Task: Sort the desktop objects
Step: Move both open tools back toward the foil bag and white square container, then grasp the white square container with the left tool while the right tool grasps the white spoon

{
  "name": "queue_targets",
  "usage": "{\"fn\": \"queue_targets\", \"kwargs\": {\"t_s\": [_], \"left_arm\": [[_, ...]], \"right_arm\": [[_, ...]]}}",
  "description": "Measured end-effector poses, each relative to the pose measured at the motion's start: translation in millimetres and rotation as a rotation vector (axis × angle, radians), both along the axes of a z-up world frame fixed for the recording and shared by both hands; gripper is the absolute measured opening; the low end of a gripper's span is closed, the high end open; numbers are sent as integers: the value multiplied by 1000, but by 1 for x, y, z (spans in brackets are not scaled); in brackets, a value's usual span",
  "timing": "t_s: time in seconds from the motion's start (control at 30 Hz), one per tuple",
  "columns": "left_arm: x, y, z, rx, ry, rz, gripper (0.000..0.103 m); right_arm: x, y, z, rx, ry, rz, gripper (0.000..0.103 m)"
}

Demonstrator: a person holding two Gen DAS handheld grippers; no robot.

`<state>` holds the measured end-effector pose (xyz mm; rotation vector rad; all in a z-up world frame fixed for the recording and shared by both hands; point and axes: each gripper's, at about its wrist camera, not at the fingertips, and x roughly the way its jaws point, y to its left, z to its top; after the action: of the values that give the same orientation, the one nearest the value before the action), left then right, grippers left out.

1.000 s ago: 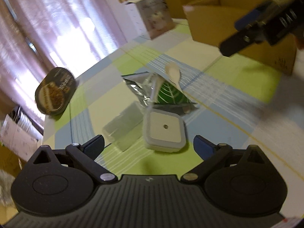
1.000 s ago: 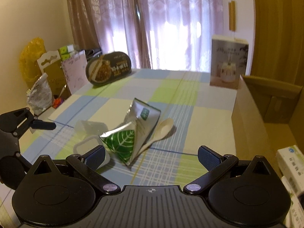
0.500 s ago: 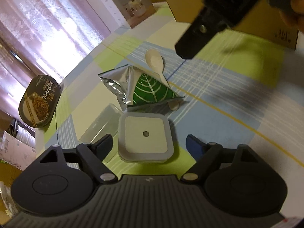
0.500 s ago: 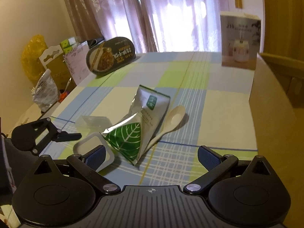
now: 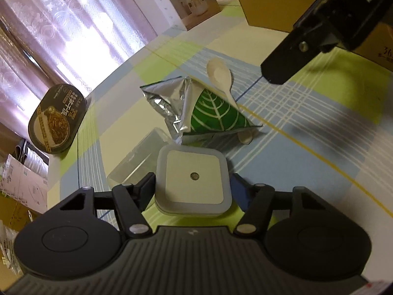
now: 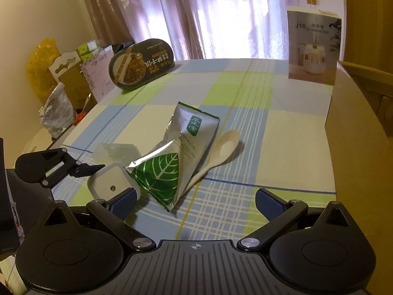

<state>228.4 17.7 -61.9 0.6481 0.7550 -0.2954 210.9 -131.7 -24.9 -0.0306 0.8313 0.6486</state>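
While the checked tablecloth (image 6: 289, 132) carries the same clutter as a second ago, the left gripper (image 5: 192, 186) has come down and forward, so that the square white box (image 5: 194, 180), which lay well ahead of its fingers then, now sits between them. Its jaws have narrowed from wide open to the box's width, and the pads look to be touching its two sides; whether they press hard enough to lift I cannot tell, though I judge the grasp to be closing on it. From the right wrist view the same box (image 6: 111, 184) rests flat on the cloth, one left finger against its far edge. The right gripper (image 6: 196, 201) has dropped lower and nearer the table, jaws spread wide and holding nothing, and hovers just short of the green leaf packet (image 6: 169, 167). That packet lies half over the handle of the pale spoon (image 6: 221, 147), whose bowl pokes out beyond it, and a clear plastic lid (image 5: 137, 157) lies just beside the box. The cardboard carton (image 6: 356, 132) stands at the right edge of the table, a likely place for sorted items. Nothing appears sorted yet; the box seems the first pick, and the packet next
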Motion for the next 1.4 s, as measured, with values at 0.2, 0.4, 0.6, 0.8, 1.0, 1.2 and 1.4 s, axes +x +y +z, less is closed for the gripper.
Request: {"fn": "queue_targets", "kwargs": {"t_s": [0.2, 0.4, 0.6, 0.8, 1.0, 1.2, 1.4], "left_arm": [[2, 0, 0, -3, 1, 5, 62], [13, 6, 9, -100, 35, 69, 62], [24, 18, 16, -185, 51, 136, 61], [29, 26, 20, -230, 60, 164, 61], [41, 45, 31, -293, 46, 235, 61], [51, 60, 43, -365, 15, 299, 61], [62, 64, 59, -467, -24, 344, 61]], "right_arm": [[7, 3, -7, 7, 26, -20, 101], [12, 7, -6, 10, 9, -39, 101], [21, 11, -10, 2, 6, -55, 99], [33, 13, -15, -9, -11, -80, 91], [47, 19, -25, -26, -26, -103, 78], [60, 29, -37, -50, -32, -111, 68], [69, 37, -43, -57, -49, -128, 67]]}}
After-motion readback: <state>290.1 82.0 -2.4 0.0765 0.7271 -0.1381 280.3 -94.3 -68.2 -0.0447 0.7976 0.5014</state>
